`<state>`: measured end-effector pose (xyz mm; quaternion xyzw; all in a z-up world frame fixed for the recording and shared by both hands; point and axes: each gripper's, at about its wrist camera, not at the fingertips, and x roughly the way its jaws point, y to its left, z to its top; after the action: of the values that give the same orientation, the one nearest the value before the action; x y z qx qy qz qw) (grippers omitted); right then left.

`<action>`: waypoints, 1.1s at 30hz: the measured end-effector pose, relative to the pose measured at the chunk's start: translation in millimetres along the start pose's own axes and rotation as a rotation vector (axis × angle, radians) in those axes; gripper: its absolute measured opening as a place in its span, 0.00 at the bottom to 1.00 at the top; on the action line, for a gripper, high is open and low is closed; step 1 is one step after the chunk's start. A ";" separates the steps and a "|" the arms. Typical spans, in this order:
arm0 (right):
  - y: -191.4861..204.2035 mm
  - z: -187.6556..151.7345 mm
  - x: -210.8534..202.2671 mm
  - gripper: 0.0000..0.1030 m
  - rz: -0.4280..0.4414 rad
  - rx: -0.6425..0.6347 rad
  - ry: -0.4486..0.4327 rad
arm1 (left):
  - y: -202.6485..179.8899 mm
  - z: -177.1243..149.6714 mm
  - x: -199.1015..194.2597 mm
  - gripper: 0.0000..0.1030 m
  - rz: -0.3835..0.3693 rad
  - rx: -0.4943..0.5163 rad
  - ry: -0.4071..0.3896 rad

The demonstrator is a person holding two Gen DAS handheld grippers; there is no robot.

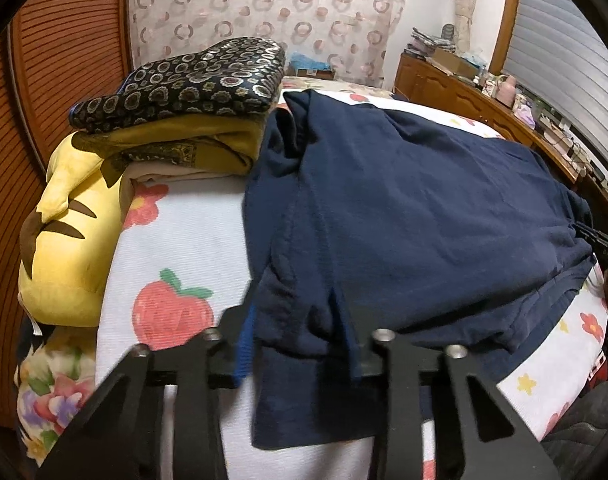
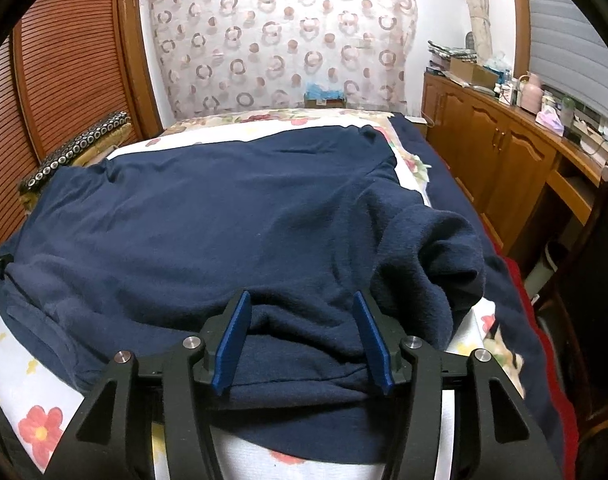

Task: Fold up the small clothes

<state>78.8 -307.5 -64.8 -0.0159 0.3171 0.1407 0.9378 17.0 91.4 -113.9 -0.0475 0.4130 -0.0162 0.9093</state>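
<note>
Navy fleece top (image 2: 232,216) spread flat on floral bedsheet (image 1: 176,240), looks soft/thick/floppy, non-slip, so pinch hem corners; left gripper (image 1: 296,344) & right gripper (image 2: 300,340) both w/ fingers apart straddling near hem, not clamped.

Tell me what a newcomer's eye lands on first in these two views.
First, the navy fleece top spread across the flower-print bed cover, filling both views. Next, the right tongs, blue pads wide open astride its near edge, while cloth drapes over the left tongs. Last, the yellow plush toy at the bed's left edge, below a pile of folded fabrics.
</note>
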 end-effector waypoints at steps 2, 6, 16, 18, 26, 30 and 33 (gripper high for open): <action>0.3 -1.6 -0.9 0.56 0.000 -0.004 -0.008 | -3.8 0.5 -0.2 0.17 -0.003 0.032 0.007; -0.2 -3.4 -0.8 0.56 -0.005 -0.013 -0.013 | -8.6 5.1 -6.3 0.10 -0.008 0.051 -0.008; -6.7 5.1 -2.9 0.57 0.030 -0.013 0.043 | -44.7 61.5 -42.7 0.08 -0.135 0.070 -0.165; -9.9 9.5 -7.0 0.57 0.048 0.001 0.050 | -60.2 79.1 -45.3 0.08 -0.157 0.101 -0.193; -15.7 23.9 -36.8 0.57 0.053 -0.015 -0.029 | -151.6 134.0 -44.9 0.08 -0.307 0.234 -0.251; -23.8 29.4 -46.9 0.57 0.052 -0.010 -0.060 | -202.8 149.9 -42.7 0.08 -0.375 0.319 -0.250; -29.6 30.3 -51.7 0.57 0.041 -0.009 -0.075 | -237.4 159.0 -44.4 0.07 -0.436 0.365 -0.248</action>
<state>65.6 -345.4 -11.4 -0.0083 0.2814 0.1618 0.9458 109.7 -130.1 47.1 0.0273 0.2693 -0.2787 0.9214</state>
